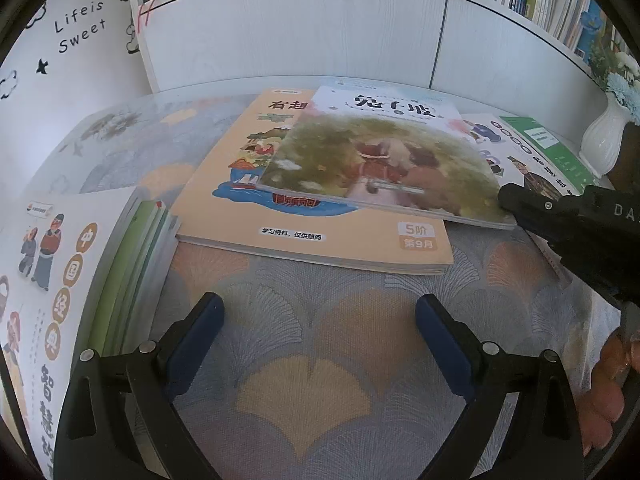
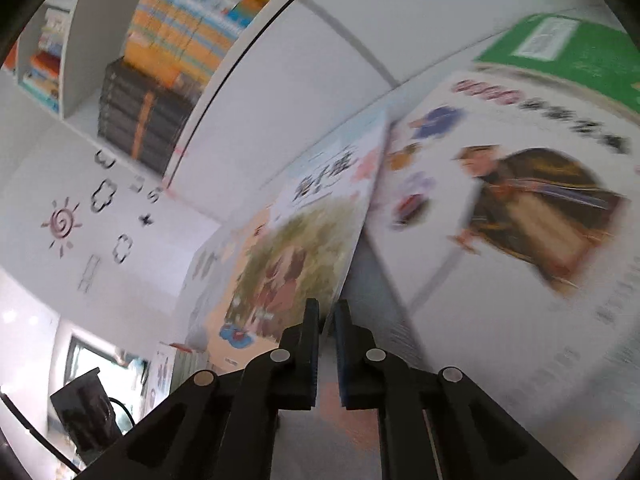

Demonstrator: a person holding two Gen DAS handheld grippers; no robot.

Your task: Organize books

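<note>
A picture book with a green-brown cover (image 1: 380, 160) is held tilted above an orange book (image 1: 312, 236) on the table. My right gripper (image 1: 516, 206) is shut on the picture book's near right corner; in the right wrist view the gripper (image 2: 327, 316) pinches the book's edge (image 2: 296, 252). My left gripper (image 1: 318, 320) is open and empty over the tablecloth in front of the orange book. A white book with figures (image 2: 500, 220) and a green book (image 2: 560, 52) lie to the right. A stack of books (image 1: 60, 280) sits at the left.
A white cabinet (image 1: 300, 36) with shelves of books stands behind the table. A white vase with flowers (image 1: 604, 140) stands at the far right. The patterned tablecloth (image 1: 320, 380) lies under my left gripper. A wall with stickers (image 1: 76, 28) is at the left.
</note>
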